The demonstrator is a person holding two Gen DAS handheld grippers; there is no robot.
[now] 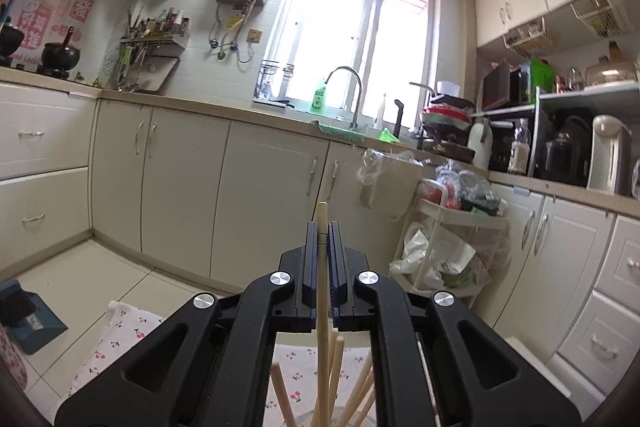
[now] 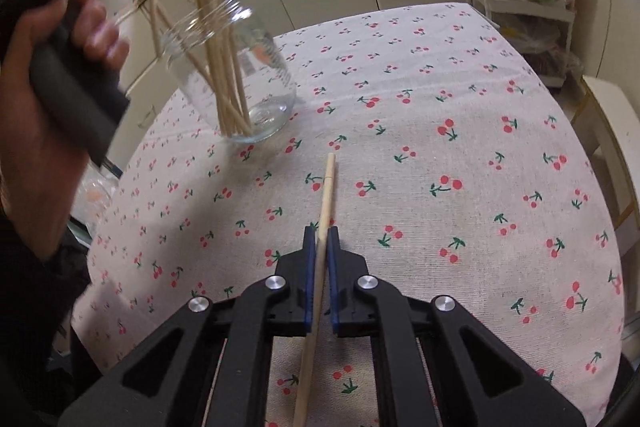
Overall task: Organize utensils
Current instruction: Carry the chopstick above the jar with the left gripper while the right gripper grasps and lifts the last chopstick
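My left gripper (image 1: 322,227) is shut on a pale wooden chopstick (image 1: 321,291) and points level across the kitchen. That chopstick's lower end runs down among several other chopsticks (image 1: 280,399) beneath the gripper. In the right wrist view a clear glass jar (image 2: 264,107) stands on the cherry-print tablecloth (image 2: 460,167) with several chopsticks (image 2: 224,59) leaning in it. A hand (image 2: 36,99) grips the left tool's handle just left of the jar. My right gripper (image 2: 320,231) is shut on a single chopstick (image 2: 326,195) that lies on the cloth, its tip aimed towards the jar.
A white rolling cart (image 1: 448,251) stuffed with plastic bags stands beyond the table's far right corner. Cream cabinets (image 1: 180,187) line the walls. A blue dustpan (image 1: 28,323) lies on the floor at left. A pale stool (image 2: 612,131) sits off the table's right edge.
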